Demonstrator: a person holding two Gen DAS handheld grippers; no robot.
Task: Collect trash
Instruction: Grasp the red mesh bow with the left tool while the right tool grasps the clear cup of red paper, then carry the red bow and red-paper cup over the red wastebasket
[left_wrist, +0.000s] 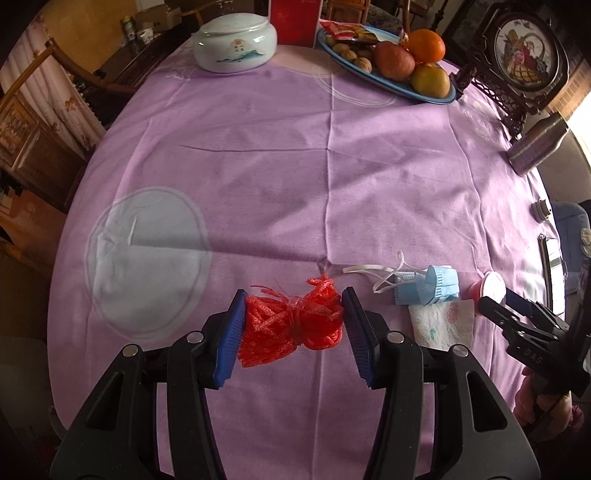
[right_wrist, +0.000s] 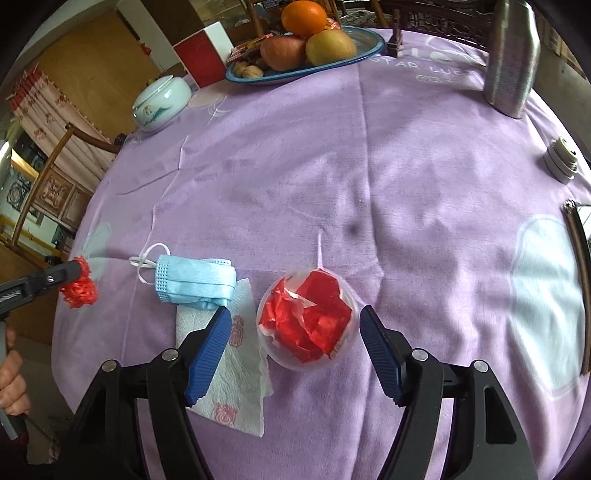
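A red foam fruit net (left_wrist: 291, 321) lies on the purple tablecloth between the pads of my left gripper (left_wrist: 293, 325); both pads touch its sides. It also shows in the right wrist view (right_wrist: 79, 288). A clear plastic cup with crumpled red wrapper (right_wrist: 308, 319) stands between the fingers of my right gripper (right_wrist: 295, 339), which is open with gaps on both sides. A folded blue face mask (right_wrist: 195, 282) lies on a white printed napkin (right_wrist: 229, 384) left of the cup. They also show in the left wrist view: mask (left_wrist: 432, 286), napkin (left_wrist: 443, 323).
At the far edge stand a blue plate of fruit and walnuts (left_wrist: 388, 55), a white ceramic lidded jar (left_wrist: 236, 40) and a red box (left_wrist: 293, 20). A metal bottle (right_wrist: 511, 55) and its cap (right_wrist: 561, 160) are at the right. Wooden chairs surround the table.
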